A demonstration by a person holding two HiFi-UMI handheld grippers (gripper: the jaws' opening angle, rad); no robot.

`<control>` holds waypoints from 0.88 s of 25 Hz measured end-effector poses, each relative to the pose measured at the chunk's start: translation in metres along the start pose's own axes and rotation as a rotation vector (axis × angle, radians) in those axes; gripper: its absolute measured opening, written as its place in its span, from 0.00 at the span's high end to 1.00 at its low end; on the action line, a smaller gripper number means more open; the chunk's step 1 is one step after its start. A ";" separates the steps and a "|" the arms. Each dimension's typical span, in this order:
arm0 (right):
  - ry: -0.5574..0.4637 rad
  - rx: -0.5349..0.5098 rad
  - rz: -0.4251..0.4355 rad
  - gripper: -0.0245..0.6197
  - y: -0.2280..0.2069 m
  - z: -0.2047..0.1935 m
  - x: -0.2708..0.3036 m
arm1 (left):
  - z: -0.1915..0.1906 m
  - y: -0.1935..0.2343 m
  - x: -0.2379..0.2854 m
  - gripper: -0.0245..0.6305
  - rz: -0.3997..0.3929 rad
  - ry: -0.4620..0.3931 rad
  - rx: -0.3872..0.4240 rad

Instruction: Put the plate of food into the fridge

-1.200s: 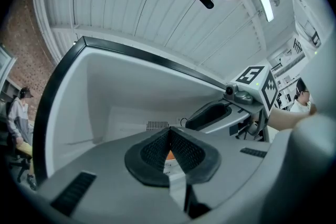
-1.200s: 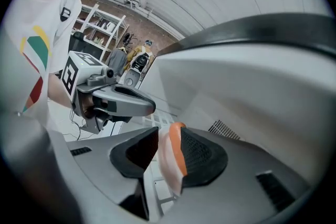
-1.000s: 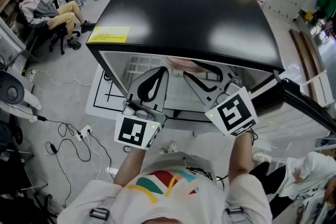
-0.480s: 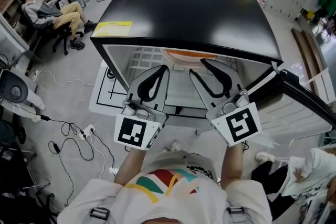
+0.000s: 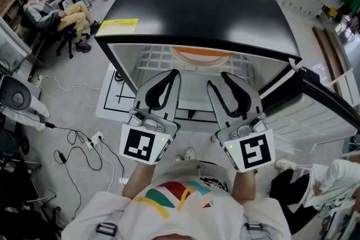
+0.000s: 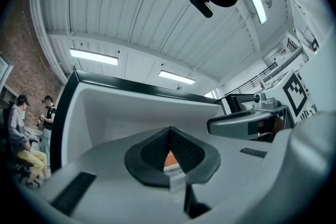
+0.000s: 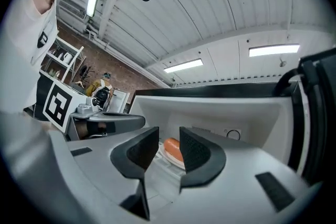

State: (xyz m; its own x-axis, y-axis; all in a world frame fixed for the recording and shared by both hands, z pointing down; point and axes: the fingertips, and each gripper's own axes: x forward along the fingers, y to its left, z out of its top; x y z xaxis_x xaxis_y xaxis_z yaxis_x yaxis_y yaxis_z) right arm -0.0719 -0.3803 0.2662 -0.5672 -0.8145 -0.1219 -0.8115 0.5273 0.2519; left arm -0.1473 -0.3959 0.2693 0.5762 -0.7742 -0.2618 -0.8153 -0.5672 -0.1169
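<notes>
The black-topped fridge stands open in front of me. A white plate with an orange sausage-like food rests on the upper wire shelf inside. My left gripper is just outside the opening, left of the plate, jaws shut on nothing; a sliver of orange food shows past its pads. My right gripper is beside it, jaws open and empty, and the plate shows through their gap, well beyond the tips.
The fridge door hangs open at the right. A seated person and chair are at the far left. Cables and a power strip lie on the floor at the left, next to a white marked mat.
My right gripper let go of the plate on the fridge shelf, opened and drew back out of the fridge. The left gripper barely moved.
</notes>
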 end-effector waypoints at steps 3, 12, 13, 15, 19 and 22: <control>-0.007 0.021 -0.081 0.83 -0.005 0.001 -0.012 | 0.002 -0.002 -0.003 0.95 0.000 0.003 -0.007; 0.026 0.142 -0.219 0.96 -0.016 -0.023 -0.037 | -0.003 -0.003 -0.009 0.95 0.008 0.034 -0.017; 0.038 0.141 -0.227 0.96 -0.015 -0.027 -0.038 | -0.004 -0.003 -0.009 0.95 0.006 0.036 -0.016; 0.054 0.138 -0.243 0.96 -0.015 -0.032 -0.037 | -0.004 -0.004 -0.008 0.95 0.001 0.037 -0.014; 0.059 0.116 -0.263 0.96 -0.013 -0.034 -0.037 | -0.004 -0.006 -0.007 0.95 -0.007 0.038 -0.009; 0.059 0.082 -0.269 0.96 -0.012 -0.032 -0.035 | -0.003 -0.007 -0.007 0.95 -0.011 0.034 -0.007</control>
State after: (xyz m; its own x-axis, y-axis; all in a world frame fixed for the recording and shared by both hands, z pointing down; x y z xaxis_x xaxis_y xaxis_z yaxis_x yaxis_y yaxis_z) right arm -0.0383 -0.3660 0.2977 -0.3224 -0.9393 -0.1176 -0.9419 0.3059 0.1390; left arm -0.1454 -0.3878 0.2750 0.5868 -0.7769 -0.2281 -0.8085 -0.5776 -0.1127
